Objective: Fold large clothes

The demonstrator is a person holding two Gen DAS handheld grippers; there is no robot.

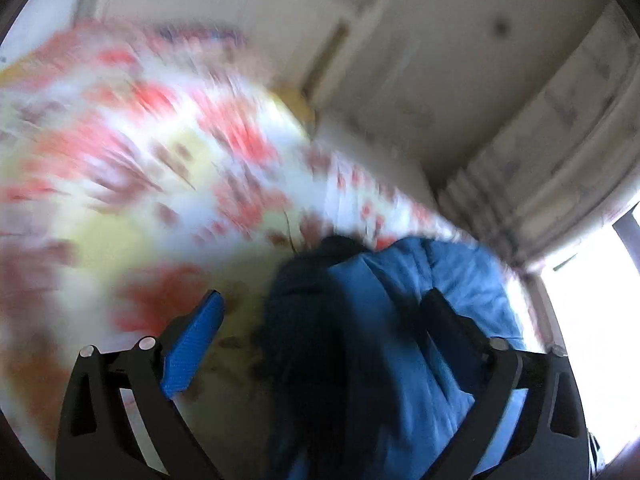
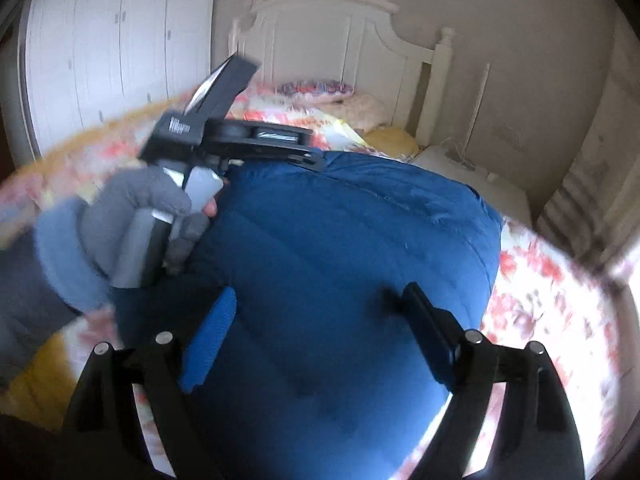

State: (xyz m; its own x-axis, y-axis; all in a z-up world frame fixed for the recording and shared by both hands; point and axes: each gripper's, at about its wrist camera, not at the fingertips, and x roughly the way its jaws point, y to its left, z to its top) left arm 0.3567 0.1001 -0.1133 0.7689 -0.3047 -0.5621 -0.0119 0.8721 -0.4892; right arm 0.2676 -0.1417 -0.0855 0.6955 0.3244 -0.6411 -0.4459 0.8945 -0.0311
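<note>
A bed with a floral bedsheet [image 2: 552, 300] in red, white and yellow fills most of both views, and its white headboard [image 2: 320, 36] stands against the wall at the far end. On the sheet lies a large blue padded garment [image 2: 340, 248], bunched in a thick pile in the middle of the bed. Behind it, near the headboard, there is a patterned pillow [image 2: 316, 89], and a white wardrobe [image 2: 116, 52] stands to the left.

The left hand [image 2: 132, 216] (it wears a grey glove) holds the left gripper [image 1: 320, 316] over the left edge of the garment. Its fingers are spread apart and nothing is between them; the left wrist view is strongly blurred. The right gripper [image 2: 318, 308] hangs over the near part of the garment, also with fingers wide apart, gripping nothing.
</note>
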